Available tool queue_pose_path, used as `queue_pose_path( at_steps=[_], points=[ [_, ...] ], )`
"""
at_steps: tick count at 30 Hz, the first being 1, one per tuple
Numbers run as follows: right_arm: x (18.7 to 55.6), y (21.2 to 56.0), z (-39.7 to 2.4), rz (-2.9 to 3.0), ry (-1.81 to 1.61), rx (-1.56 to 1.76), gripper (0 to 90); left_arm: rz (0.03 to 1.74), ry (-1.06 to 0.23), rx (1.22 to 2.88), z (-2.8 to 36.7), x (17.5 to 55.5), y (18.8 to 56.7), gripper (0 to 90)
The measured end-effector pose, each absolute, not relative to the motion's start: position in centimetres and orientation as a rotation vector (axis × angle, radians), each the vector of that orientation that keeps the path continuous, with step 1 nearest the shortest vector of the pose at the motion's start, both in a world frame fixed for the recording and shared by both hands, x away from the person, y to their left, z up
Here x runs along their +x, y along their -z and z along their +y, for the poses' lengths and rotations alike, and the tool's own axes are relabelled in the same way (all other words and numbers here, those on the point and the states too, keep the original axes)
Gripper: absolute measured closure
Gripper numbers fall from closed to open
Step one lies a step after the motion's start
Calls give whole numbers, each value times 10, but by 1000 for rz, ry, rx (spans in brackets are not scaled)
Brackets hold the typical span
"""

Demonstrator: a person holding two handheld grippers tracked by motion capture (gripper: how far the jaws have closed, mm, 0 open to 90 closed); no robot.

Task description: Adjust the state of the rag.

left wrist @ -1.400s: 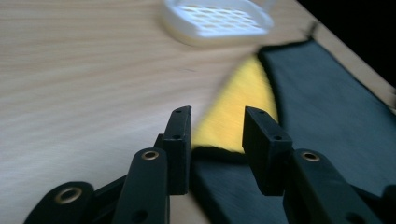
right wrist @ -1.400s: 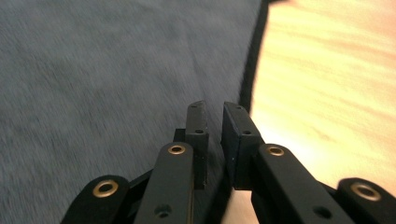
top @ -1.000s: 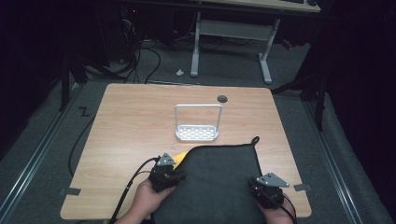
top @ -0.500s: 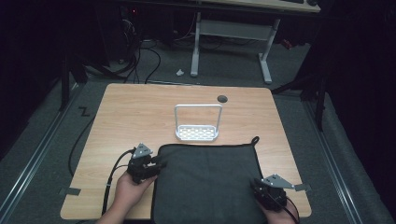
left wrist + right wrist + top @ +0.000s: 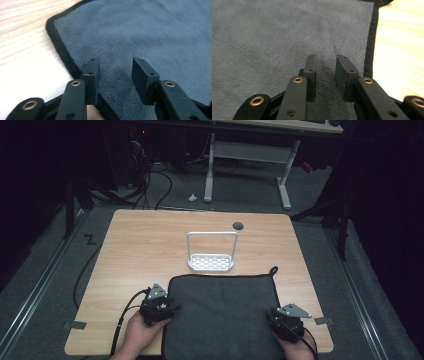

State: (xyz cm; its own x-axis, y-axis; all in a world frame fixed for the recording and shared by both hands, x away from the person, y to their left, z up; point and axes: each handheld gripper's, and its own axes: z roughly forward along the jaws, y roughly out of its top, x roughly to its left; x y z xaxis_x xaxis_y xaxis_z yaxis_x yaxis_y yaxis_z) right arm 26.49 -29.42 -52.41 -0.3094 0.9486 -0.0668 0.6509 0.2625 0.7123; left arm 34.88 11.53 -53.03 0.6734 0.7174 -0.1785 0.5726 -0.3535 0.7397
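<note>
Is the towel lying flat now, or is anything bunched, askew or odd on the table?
Nothing stands out. The dark grey towel lies spread flat, with no fold or bunching, slightly overhanging the table's near edge. The white rack stands upright just beyond it. Both grippers, left and right, have open jaws over the towel's side edges.

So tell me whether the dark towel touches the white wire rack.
Apart. The high view shows a strip of bare wood between the towel's far edge and the rack's base.
</note>
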Motion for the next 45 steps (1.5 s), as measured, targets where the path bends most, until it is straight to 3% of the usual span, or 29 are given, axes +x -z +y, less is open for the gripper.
queue_pose_path(
  at_steps=[5,13,20,28,34,37,45],
  points=[
    [278,525,-300,2019,-803,1474,729,986,-265,2050,103,361,532,599],
    [294,524,-319,1958,-780,1544,698,965,-203,2072,94,359,530,591],
    [274,522,-308,2010,-805,1417,607,1027,-259,1977,117,374,526,468],
    [271,519,-299,2016,-850,1363,511,1145,-280,1976,115,419,527,414],
    [271,518,-293,2048,-850,1346,472,1153,-252,2006,99,439,528,458],
    [271,516,-287,2068,-863,1320,430,1113,-320,2064,89,437,528,494],
    [266,506,-249,2134,-943,1198,374,1042,-383,2062,84,427,532,756]
  ],
)
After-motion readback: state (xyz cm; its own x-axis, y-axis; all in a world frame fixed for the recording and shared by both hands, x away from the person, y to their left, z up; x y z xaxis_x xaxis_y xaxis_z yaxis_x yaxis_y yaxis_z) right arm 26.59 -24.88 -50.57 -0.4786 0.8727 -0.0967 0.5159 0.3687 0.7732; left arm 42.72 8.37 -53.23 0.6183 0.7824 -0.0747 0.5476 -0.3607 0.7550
